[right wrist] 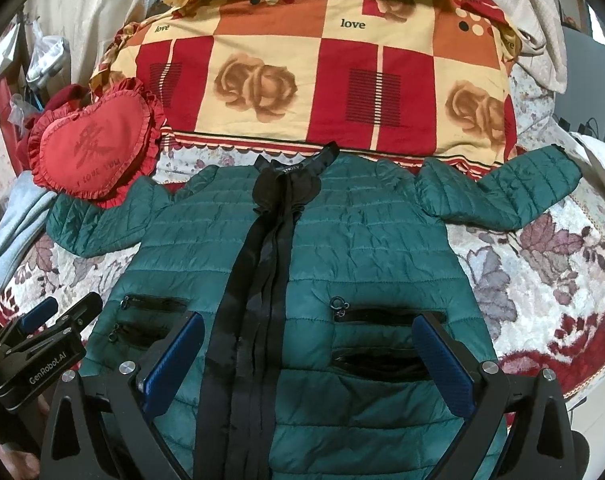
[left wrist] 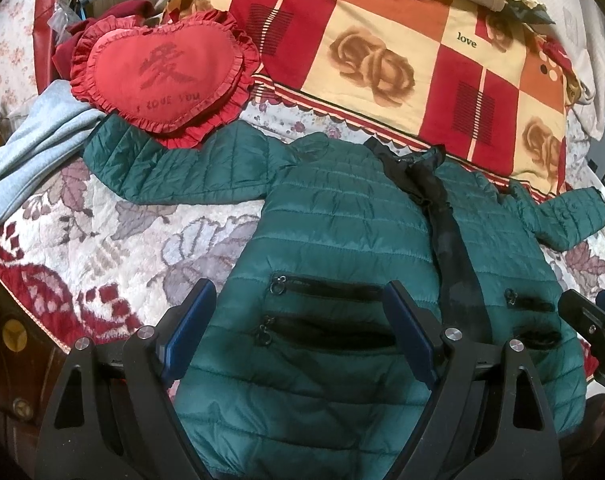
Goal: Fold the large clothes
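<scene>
Across a floral bedspread point(left wrist: 102, 240) backed by a checked quilt point(right wrist: 302, 72) and a red heart cushion point(left wrist: 162, 76), we see a green quilted jacket point(left wrist: 342, 220) lying flat, front up, both sleeves spread sideways, its black zipper band point(right wrist: 262, 260) running down the middle. We hold the left gripper point(left wrist: 298, 332) above the lower front with jaws wide apart, framing two zipped pockets point(left wrist: 330, 312) and gripping nothing. Our right gripper point(right wrist: 310, 356) hovers likewise, jaws spread over the hem region, the zipper band lying between its blue pads point(right wrist: 174, 360).
</scene>
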Demonstrator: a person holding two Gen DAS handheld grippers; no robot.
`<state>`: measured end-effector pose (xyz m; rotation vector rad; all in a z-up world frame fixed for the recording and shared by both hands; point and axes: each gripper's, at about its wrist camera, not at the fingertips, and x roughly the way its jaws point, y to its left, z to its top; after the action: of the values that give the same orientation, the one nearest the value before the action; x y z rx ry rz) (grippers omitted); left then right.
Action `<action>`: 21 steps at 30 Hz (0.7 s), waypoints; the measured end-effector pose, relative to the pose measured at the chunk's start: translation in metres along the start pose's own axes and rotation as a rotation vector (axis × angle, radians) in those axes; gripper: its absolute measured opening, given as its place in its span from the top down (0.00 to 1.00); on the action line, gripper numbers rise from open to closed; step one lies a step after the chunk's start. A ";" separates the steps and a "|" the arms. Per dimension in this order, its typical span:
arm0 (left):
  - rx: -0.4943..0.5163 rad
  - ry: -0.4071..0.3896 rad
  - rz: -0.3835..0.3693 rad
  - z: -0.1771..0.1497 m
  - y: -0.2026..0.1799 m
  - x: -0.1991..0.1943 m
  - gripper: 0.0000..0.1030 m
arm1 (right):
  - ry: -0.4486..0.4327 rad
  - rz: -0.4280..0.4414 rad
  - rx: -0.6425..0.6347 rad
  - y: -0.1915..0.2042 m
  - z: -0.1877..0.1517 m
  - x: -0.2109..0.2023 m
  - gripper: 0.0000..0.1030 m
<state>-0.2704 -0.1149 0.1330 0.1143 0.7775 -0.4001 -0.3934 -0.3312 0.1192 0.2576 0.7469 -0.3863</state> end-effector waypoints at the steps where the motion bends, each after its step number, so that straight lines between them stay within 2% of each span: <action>1: 0.001 0.000 0.000 0.000 0.000 0.000 0.17 | 0.000 0.000 0.000 0.000 0.000 0.000 0.00; 21: 0.001 0.007 -0.002 -0.003 0.003 0.001 0.17 | 0.013 0.009 0.006 0.004 0.000 0.006 0.00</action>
<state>-0.2708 -0.1117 0.1300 0.1163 0.7842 -0.4025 -0.3881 -0.3290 0.1153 0.2688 0.7570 -0.3791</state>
